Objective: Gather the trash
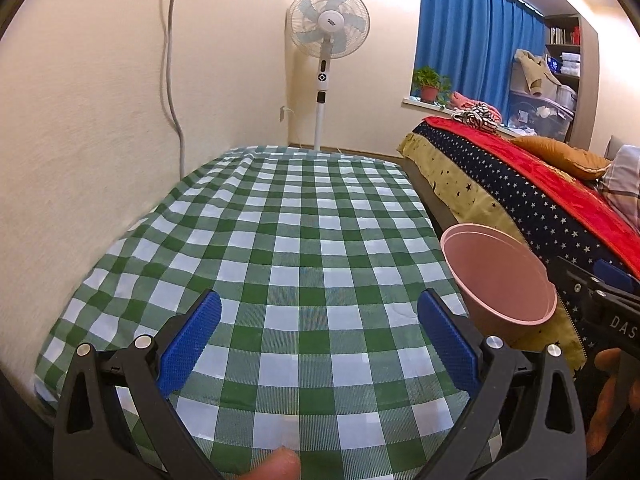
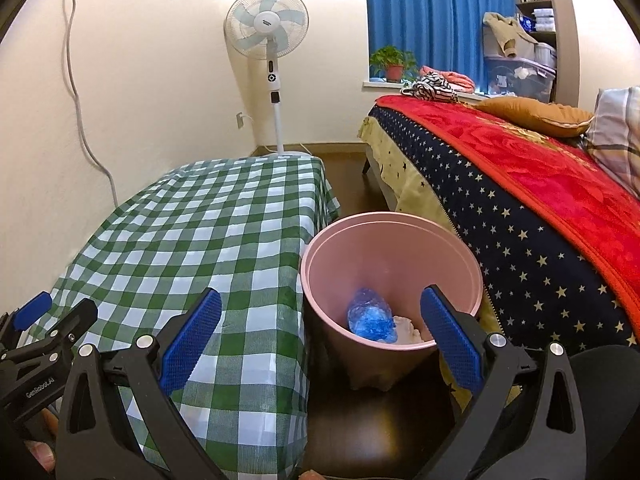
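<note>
A pink bin (image 2: 390, 264) stands on the dark floor between the table and the bed. Inside it lie a crushed blue plastic bottle (image 2: 372, 318) and a white crumpled piece (image 2: 406, 330). My right gripper (image 2: 320, 324) hangs open just above and in front of the bin, holding nothing. In the left wrist view my left gripper (image 1: 318, 324) is open over the green checked tablecloth (image 1: 280, 240), with nothing between its blue pads (image 1: 188, 344). The bin (image 1: 496, 280) shows there at the table's right edge. The left gripper's tip (image 2: 36, 312) appears at the lower left of the right wrist view.
A bed with a starred navy cover and red blanket (image 2: 520, 168) runs along the right. A white standing fan (image 2: 270, 32) is at the far wall, with a grey cable (image 2: 80, 80) down the left wall. A potted plant (image 2: 392, 64) sits on the windowsill.
</note>
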{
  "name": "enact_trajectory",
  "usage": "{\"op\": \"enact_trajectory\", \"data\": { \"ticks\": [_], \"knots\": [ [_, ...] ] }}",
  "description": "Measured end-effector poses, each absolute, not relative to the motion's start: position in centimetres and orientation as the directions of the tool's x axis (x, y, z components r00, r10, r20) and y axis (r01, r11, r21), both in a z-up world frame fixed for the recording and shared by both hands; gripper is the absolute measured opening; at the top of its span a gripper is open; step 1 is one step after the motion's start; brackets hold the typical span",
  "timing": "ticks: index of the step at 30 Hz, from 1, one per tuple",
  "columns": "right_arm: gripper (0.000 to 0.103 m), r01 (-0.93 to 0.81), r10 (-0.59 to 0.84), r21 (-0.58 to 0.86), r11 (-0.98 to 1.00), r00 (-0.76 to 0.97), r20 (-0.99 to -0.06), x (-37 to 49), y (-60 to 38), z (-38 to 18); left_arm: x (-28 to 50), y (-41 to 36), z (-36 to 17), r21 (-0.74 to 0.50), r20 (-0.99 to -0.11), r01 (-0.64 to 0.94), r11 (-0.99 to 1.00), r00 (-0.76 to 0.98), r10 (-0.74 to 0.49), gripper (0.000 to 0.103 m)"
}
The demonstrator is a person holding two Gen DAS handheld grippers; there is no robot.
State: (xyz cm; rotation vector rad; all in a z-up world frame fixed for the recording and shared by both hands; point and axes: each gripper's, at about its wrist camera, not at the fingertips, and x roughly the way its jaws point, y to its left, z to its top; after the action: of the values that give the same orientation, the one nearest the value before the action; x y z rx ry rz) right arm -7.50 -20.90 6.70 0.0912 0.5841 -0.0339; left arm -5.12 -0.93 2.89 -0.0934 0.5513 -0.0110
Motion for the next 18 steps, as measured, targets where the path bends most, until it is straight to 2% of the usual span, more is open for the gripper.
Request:
{"op": "enact_trajectory", "data": {
  "ticks": [18],
  "knots": [
    [0.098, 0.04, 0.005, 0.069, 0.997, 0.833, -0.553, -7.55, -20.44, 6.63, -5.05, -1.41, 2.77, -0.094, -0.524, -0.001, 0.996, 0.851, -0.049, 0.095]
  ]
}}
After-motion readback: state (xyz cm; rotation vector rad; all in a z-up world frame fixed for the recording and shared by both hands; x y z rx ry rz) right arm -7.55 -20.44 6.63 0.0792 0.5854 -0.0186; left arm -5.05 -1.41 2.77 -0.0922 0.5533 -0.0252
